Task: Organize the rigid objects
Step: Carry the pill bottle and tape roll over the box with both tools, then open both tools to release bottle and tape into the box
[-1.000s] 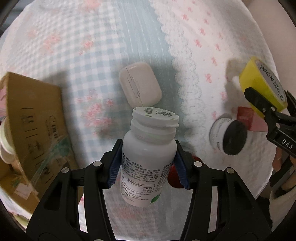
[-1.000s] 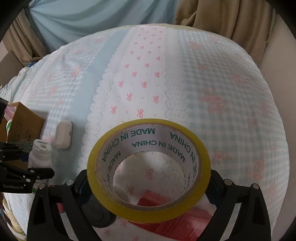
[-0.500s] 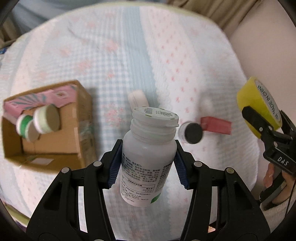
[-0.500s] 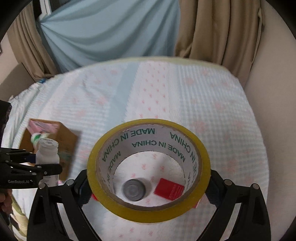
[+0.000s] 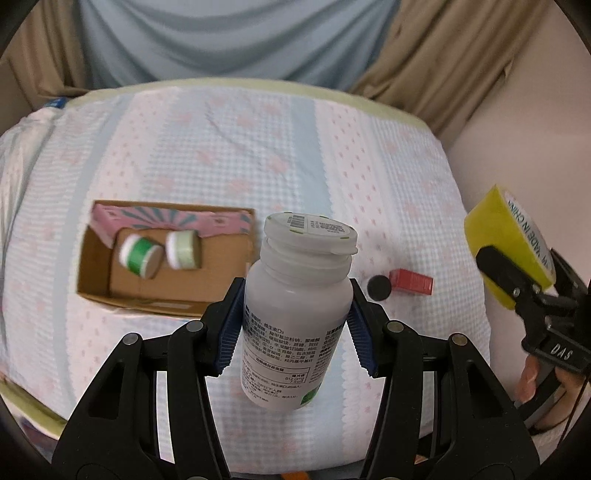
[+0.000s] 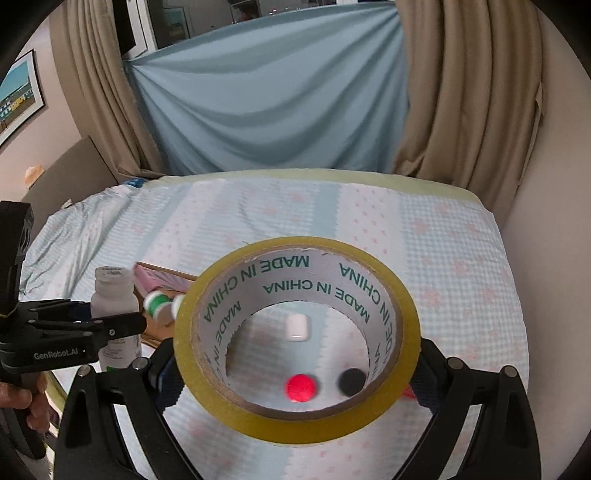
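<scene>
Left wrist view first: the left gripper (image 5: 297,326) has its blue pads (image 5: 231,328) clamped on a white pill bottle (image 5: 298,314), cap up, held clear above the bed (image 5: 258,147) — plenty of bare quilt beyond it, right up to the far edge under the blue drape (image 5: 229,33). Down to the left sits an open cardboard box (image 5: 92,280), with a pink carton (image 5: 166,221) along its far wall and two small jars — a green-banded jar (image 5: 139,255) and a pale jar (image 5: 181,249) — lying on their sides on its floor. The box's near wall runs just behind the left finger. Right of the bottle, a black lid (image 5: 379,287) and a small red box (image 5: 410,282) lie together on the quilt, close to the bed's right edge, where the wall (image 5: 517,129) stands. Far right, the right gripper (image 5: 511,280) carries a yellow tape roll (image 5: 506,240), a hand (image 5: 532,376) on its handle.

Right wrist view now: the right gripper (image 6: 297,373) has its jaws spread wide and pressed on the tape roll (image 6: 295,339), hole facing the lens. Through that hole come things the other camera misses: a white earbud case (image 6: 296,326) and a red round object (image 6: 300,387), blurred, beside the black lid (image 6: 351,381). The pill bottle (image 6: 114,306) shows side-on at left in the left gripper (image 6: 122,325), hanging just this side of the box. Tan curtains (image 6: 472,92) flank the drape, and a framed picture (image 6: 18,96) hangs at far left.
</scene>
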Demonstrator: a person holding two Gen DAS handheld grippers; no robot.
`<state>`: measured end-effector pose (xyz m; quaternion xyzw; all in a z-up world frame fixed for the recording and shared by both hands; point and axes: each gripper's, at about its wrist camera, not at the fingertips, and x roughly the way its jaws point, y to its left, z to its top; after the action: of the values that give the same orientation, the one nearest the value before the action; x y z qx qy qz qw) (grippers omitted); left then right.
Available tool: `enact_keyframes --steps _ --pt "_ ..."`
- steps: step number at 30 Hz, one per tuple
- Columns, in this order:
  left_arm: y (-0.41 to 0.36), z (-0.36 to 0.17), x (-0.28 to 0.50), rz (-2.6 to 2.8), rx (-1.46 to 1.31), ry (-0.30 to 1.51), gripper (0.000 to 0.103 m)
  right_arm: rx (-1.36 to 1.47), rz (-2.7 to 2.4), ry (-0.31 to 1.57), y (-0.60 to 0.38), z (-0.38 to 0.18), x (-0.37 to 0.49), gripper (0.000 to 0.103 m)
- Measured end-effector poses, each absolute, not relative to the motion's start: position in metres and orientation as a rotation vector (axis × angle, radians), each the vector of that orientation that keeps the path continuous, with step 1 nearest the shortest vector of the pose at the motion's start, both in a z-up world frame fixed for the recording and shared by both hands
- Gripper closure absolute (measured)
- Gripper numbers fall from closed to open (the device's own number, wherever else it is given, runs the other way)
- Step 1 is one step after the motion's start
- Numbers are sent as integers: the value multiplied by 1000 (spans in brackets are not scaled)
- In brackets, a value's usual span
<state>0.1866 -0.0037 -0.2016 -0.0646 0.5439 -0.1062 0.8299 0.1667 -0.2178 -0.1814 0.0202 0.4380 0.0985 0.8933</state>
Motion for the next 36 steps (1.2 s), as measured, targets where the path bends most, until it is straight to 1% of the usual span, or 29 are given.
enact_keyframes --steps 4,8,12,15,19,25,32,36 --pt "43 -184 183 -242 -140 1119 54 108 195 925 -172 -169 160 7" --pt "93 -175 187 -267 -133 1112 54 160 152 942 -123 -169 160 7" --pt "137 -178 201 -298 -91 1107 54 214 118 954 -78 -177 164 7" --pt "169 -190 217 -307 -77 1121 54 239 91 978 -46 -192 173 7" --pt "206 -215 241 -306 -64 1164 54 281 69 1016 -18 -218 191 7" --pt "241 -267 278 -294 -96 1245 54 269 39 1130 16 -278 220 7" --pt "245 -329 304 -287 -112 1322 55 244 25 1303 27 -354 243 7" --pt "241 -358 313 -285 -87 1355 56 264 -2 1373 20 -388 251 7"
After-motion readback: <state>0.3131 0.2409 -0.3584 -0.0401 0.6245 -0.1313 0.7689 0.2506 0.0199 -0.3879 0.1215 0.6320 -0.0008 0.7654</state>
